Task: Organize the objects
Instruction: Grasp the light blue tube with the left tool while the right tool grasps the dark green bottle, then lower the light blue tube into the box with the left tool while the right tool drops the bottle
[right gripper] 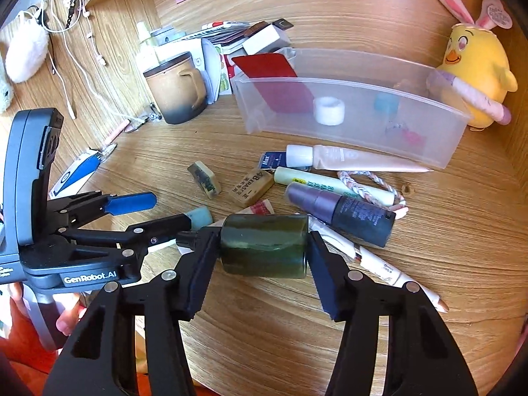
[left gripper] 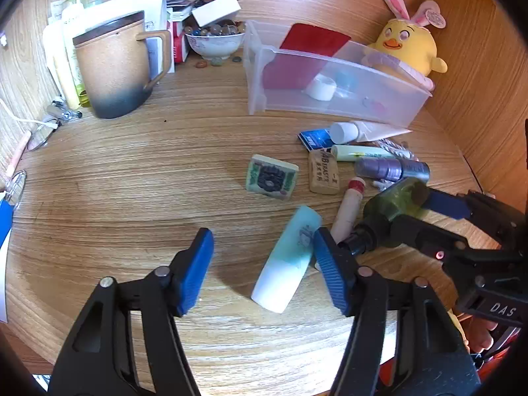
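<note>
1. Squeezing a dark green bottle (right gripper: 264, 246) between both pads of the right gripper (right gripper: 260, 264), sideways, black cap to the left, just above the wooden desk (right gripper: 429, 264).
2. Standing wide open around a blue-and-white tube (left gripper: 287, 260), the left gripper (left gripper: 264, 274): one blue pad touching or almost touching the tube's side, the other well apart, nothing held yet.
3. Waiting at the back, a clear plastic bin (right gripper: 346, 122), likely the home for these things, with a red card, a white tape roll and small bits already inside.
4. Could slip: smooth, round, glassy bottle, so maybe rolling out of the pads if tipped.
5. Could bump: both grippers very near each other, so one knocking the other, or pushing the tube into the pink pencil (left gripper: 348, 211) beside it.
6. Could scatter the pile: purple bottle (right gripper: 343, 213), soft squeezy cream tube (right gripper: 356, 158), blocky erasers (right gripper: 252, 186) and twisty rope band all packed close together.
7. Could skid: slick, rounded tube lying flat on hard, grainy wood, so shooting away from one pad.
</note>
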Demonstrator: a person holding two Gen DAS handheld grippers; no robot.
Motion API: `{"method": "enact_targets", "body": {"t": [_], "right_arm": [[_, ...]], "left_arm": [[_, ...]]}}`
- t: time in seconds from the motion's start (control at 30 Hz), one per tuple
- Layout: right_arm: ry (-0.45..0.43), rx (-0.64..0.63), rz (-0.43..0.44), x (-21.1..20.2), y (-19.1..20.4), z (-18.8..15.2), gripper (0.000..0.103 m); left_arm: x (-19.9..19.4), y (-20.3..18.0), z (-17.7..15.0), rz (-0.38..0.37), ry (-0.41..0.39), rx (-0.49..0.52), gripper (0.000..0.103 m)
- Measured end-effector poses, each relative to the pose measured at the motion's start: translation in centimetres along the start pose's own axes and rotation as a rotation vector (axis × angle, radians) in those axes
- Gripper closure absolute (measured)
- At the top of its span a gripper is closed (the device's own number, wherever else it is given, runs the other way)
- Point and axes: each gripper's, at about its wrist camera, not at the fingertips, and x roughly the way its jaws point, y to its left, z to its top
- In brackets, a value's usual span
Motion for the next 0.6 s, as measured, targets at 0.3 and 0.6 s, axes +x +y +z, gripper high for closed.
{"method": "enact_targets", "body": {"t": [0.3, 0.6], "right_arm": [[-0.029, 0.021, -0.017, -1.1, -1.2, 0.1, 0.052], [-0.069, 0.036, -0.022, -2.2, -2.1, 0.8, 0.052]], "left_arm": [[0.0, -0.9, -0.4, 0.083, -0.017, 0.076, 0.077], [-1.0, -0.4, 0.5, 0.054, -0.053, 0.039, 0.079]]}}
